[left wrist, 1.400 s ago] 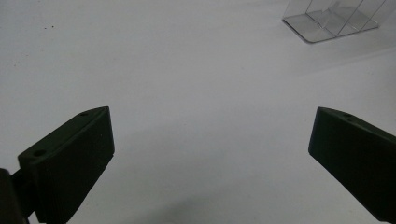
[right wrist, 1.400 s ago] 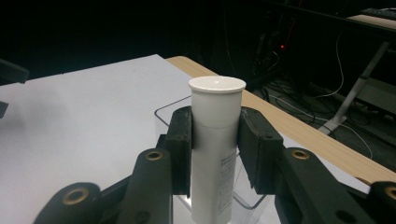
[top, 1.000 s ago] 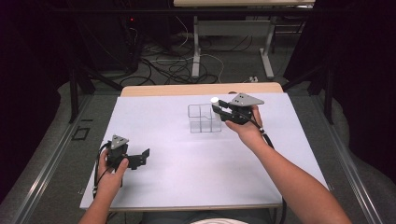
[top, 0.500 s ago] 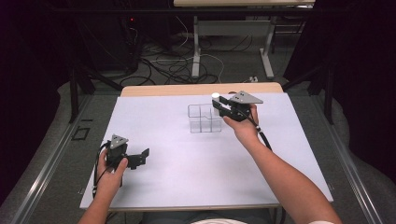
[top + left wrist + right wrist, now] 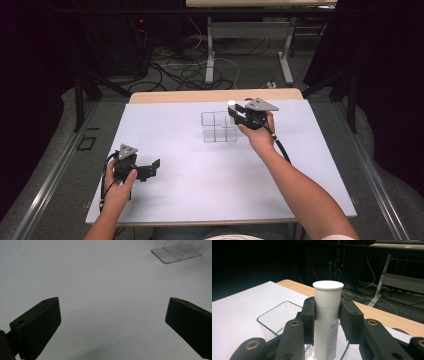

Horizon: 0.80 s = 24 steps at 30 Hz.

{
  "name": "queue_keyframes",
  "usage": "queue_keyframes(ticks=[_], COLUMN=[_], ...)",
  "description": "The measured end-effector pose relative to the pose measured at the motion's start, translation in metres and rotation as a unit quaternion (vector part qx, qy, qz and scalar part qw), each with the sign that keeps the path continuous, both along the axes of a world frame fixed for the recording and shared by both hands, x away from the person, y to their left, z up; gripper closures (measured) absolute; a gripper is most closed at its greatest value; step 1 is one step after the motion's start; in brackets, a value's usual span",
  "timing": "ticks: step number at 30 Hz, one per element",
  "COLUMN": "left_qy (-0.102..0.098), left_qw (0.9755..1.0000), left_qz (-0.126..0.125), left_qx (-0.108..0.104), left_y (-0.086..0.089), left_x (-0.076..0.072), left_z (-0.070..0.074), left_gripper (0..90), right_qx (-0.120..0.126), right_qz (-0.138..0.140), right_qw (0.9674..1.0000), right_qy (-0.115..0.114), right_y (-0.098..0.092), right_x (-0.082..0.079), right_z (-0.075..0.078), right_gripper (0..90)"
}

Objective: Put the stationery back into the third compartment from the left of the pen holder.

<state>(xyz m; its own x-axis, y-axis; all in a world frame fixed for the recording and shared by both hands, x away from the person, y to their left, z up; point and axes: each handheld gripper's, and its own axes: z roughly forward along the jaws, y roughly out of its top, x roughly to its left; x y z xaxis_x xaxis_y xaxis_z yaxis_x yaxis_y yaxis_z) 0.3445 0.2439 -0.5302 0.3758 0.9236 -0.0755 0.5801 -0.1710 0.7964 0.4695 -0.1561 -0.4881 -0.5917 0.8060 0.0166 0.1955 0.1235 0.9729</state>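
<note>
A white tube with a flat cap (image 5: 328, 312) stands upright between the jaws of my right gripper (image 5: 328, 308), which is shut on its body. In the high view that right gripper (image 5: 236, 113) holds the white tube (image 5: 231, 104) over the right rear corner of a clear divided box (image 5: 218, 127). The clear box (image 5: 276, 315) lies just below and behind the tube. My left gripper (image 5: 151, 168) rests low on the white sheet (image 5: 200, 175) at the near left. Its jaws (image 5: 113, 303) stand wide open with nothing between them, and the clear box (image 5: 175, 251) is far ahead to the right.
The white sheet covers a wooden table whose bare edge (image 5: 215, 95) shows at the back. Beyond it are cables (image 5: 185, 70) on the floor and the legs of another table (image 5: 210, 50). A cable (image 5: 280, 147) trails from the right gripper along the forearm.
</note>
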Motion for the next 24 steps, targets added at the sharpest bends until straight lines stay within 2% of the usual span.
queue_keyframes(ticks=[2,8,24], left_qy=[0.004,0.001,0.004], left_qw=[1.0,1.0,1.0], left_qz=[-0.002,-0.004,-0.006], left_qx=[-0.001,0.005,0.004], left_y=[0.0,0.0,0.0], left_x=[0.0,-0.001,-0.001], left_z=[0.0,0.0,0.001], left_gripper=[0.1,0.1,0.1], right_qx=[-0.002,-0.008,-0.033], right_qz=[0.003,0.004,0.011], right_qw=[1.0,1.0,0.9992], right_qy=[0.001,0.0,0.018], right_y=[0.001,0.003,0.006], right_x=[0.0,0.001,0.002], right_z=[-0.001,-0.003,-0.011], right_gripper=[66.4,66.4,66.3])
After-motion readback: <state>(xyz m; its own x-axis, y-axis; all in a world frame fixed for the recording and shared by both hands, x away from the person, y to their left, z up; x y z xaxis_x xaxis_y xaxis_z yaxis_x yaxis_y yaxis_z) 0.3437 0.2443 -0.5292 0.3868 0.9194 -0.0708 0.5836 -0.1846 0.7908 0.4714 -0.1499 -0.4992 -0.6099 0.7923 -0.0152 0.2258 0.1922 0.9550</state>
